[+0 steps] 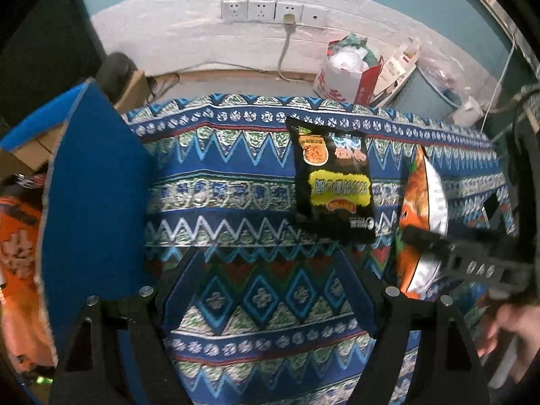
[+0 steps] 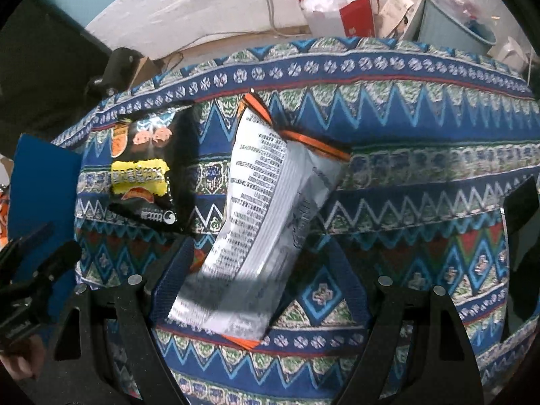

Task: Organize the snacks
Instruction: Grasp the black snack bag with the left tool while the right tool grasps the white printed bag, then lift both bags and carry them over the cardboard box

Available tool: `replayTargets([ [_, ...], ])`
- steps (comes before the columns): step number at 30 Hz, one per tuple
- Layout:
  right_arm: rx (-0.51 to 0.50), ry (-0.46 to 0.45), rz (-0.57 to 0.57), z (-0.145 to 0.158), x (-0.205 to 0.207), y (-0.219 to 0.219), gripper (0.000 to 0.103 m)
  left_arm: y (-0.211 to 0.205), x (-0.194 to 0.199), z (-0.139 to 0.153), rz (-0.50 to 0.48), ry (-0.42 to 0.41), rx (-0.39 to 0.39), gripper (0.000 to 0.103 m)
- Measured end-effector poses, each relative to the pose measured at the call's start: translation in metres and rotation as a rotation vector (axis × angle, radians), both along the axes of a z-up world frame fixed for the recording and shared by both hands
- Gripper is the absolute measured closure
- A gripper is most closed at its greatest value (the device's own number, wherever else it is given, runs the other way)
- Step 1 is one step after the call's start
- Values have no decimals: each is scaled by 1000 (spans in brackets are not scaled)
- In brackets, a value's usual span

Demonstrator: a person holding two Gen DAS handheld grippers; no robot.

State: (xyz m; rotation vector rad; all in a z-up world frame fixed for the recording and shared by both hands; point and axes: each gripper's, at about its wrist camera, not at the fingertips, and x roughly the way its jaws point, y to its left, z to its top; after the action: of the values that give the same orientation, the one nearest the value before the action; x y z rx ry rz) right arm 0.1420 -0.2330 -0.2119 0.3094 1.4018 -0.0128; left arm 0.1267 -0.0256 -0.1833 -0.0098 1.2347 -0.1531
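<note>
Step in hand, as judged: pick-up of the orange-and-silver snack bag. It is straddled by the right gripper, fingers apart, not yet closed. Next move calls for closing on the slippery foil without a crush. The bag is crinkly, puffed, printed side down, lying just right of the black snack bag, glossy film, also pillow-shaped. Both lie on the patterned woven cloth. The left gripper is held apart, nothing in it, near side of the black bag. A blue felt-like bin stands well left of it.
</note>
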Motion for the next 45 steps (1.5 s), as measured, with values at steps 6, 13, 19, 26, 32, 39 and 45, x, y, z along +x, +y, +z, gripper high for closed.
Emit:
replayTargets([
  [6, -29, 6, 41, -10, -3, 8, 32, -7, 21, -6, 34, 14, -56, 22],
  [13, -76, -38, 82, 0, -10, -3, 67, -27, 43, -12, 69, 38, -144, 22],
  [19, -102, -74, 71, 13, -17, -24, 68, -48, 53, -15, 94, 35, -190, 22],
  [26, -102, -95, 74, 21, -22, -33, 67, -73, 62, -28, 55, 25, -59, 22],
  [32, -81, -97, 64, 21, -23, -40, 67, -83, 67, -44, 17, 46, 24, 20],
  [39, -72, -95, 66, 20, -21, -41, 67, -94, 62, -47, -47, 8, 107, 25],
  [45, -84, -104, 76, 23, -21, -37, 67, -87, 54, -40, -51, -10, 103, 42],
])
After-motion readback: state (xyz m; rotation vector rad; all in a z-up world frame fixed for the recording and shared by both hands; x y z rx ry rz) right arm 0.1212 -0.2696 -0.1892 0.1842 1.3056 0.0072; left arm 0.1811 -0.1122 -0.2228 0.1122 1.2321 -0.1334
